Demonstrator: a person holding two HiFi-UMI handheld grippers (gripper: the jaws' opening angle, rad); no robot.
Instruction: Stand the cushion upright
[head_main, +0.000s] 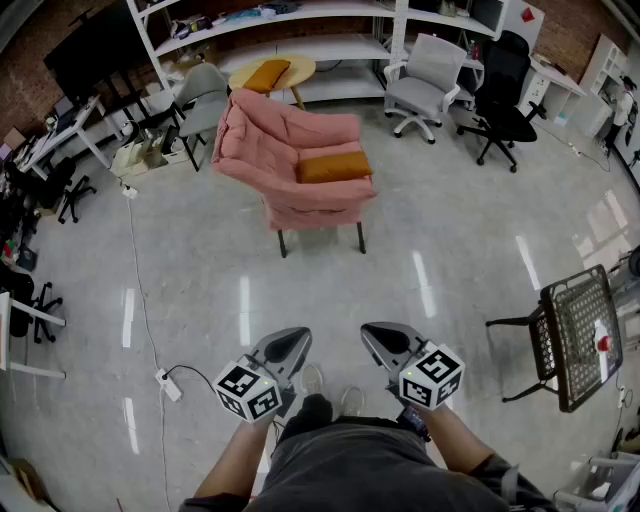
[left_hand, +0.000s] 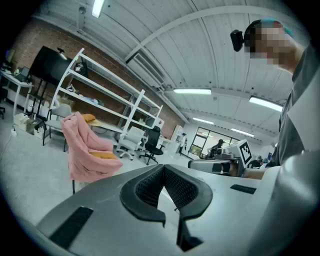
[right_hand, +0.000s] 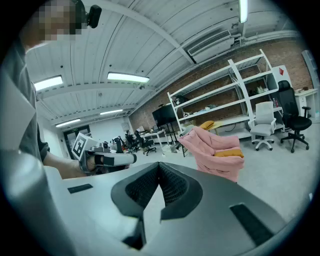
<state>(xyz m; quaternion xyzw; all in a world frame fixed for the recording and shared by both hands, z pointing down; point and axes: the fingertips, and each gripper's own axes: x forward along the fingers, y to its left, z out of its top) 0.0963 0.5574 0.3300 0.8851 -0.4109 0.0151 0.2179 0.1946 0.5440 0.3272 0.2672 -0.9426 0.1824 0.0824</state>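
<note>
An orange cushion (head_main: 332, 166) lies flat on the seat of a pink padded armchair (head_main: 290, 150) far across the floor. It also shows as the orange cushion (left_hand: 102, 155) in the left gripper view and the orange cushion (right_hand: 228, 154) in the right gripper view. My left gripper (head_main: 293, 335) and right gripper (head_main: 373, 331) are held side by side near my body, well short of the chair. Both are shut with nothing between the jaws, as seen at the left gripper (left_hand: 162, 168) and the right gripper (right_hand: 159, 164).
A second orange cushion (head_main: 266, 73) rests on a round wooden table behind the armchair. Grey office chairs (head_main: 427, 80), a black office chair (head_main: 503, 100) and white shelving (head_main: 290, 20) line the back. A black mesh chair (head_main: 575, 335) stands at right. A white cable with a power strip (head_main: 165, 383) runs along the floor at left.
</note>
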